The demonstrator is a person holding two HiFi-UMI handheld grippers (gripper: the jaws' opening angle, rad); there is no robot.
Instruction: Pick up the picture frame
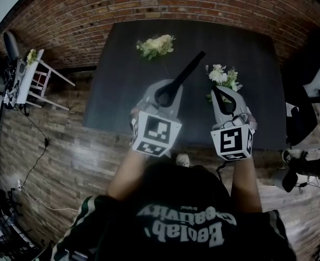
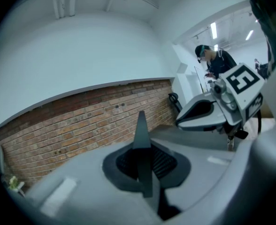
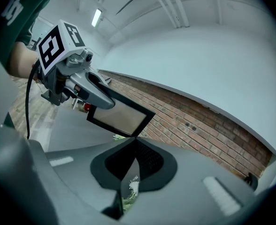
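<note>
Left gripper clamps the picture frame above the table.

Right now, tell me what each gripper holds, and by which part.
Left gripper clamps the thin black rectangular picture frame by one edge, near a corner. Right gripper holds nothing.

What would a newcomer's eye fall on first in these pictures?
First, the black picture frame, held above the dark table by the left gripper, jaws shut on it. Next, a white flower bunch near the table's far edge, and another just beyond the right gripper.
</note>
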